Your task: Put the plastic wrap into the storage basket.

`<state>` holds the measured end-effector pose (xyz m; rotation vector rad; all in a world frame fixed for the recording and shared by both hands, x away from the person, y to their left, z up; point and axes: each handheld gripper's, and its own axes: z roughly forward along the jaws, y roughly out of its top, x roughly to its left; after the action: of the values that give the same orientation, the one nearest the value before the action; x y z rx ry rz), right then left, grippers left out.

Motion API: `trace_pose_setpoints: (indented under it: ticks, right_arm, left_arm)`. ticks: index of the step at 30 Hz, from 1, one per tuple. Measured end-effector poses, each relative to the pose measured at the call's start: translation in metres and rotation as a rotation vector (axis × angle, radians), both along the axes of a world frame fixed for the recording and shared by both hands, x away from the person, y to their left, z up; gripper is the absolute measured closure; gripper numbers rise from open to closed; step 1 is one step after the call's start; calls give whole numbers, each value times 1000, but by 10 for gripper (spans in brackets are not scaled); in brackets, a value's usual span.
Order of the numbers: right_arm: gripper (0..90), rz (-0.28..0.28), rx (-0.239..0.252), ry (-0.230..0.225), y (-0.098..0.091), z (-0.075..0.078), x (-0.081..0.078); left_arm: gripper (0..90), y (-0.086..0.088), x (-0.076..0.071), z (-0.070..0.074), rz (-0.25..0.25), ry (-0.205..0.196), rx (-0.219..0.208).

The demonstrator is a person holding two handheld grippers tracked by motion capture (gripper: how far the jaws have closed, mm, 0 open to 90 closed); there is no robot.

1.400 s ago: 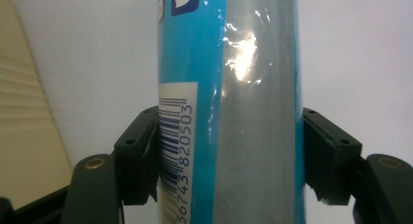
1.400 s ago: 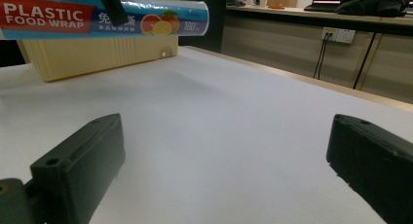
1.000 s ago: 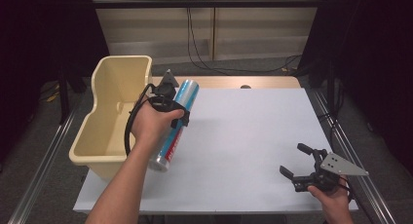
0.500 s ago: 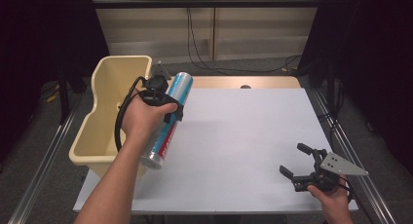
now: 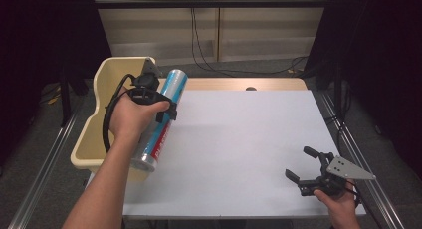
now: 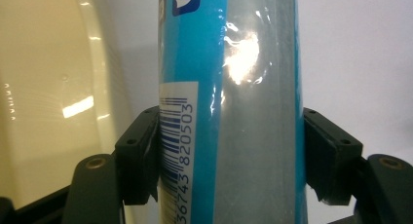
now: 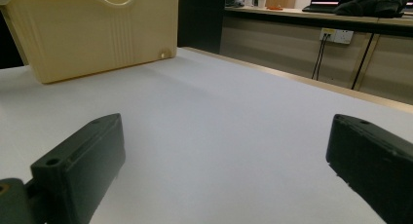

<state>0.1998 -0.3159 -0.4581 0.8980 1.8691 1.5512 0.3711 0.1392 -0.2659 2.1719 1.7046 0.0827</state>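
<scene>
1. The blue tube [image 5: 164, 114] runs lengthwise away from me, its far end tipped up and slightly right, its silver near end low.
2. It hangs above the white worktop [image 5: 249, 139], just beside the cream bin [image 5: 89, 139].
3. My left claw [image 5: 166, 109] is clenched across its middle, pads [image 6: 141, 156] pressing both sides.
4. My right claw [image 5: 303, 165] rests released, well apart.
</scene>
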Motion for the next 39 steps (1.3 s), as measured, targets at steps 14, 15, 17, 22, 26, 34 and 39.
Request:
trace_pose_setpoints:
  ticks: [14,15,17,22,26,34,39]
  right_arm:
    - [3,-2,2,-1,0,0,0]
    - [2,-2,2,0,0,0,0]
    - [3,-3,3,1,0,0,0]
    - [3,-2,1,4,0,0,0]
    - [3,-2,1,2,0,0,0]
    - [3,-5,2,4,0,0,1]
    - [3,-2,1,4,0,0,1]
  left_arm:
    - [323,27,-1,8,46,-6,11]
    - [323,28,-2,10,50,-4,13]
    - [323,32,-2,12,61,-10,14]
    - [322,41,-4,16,75,-13,21]
    - [323,48,-5,18,81,-12,13]
    - [323,56,-7,25,98,-17,4]
    - [323,62,-8,31,114,-39,7]
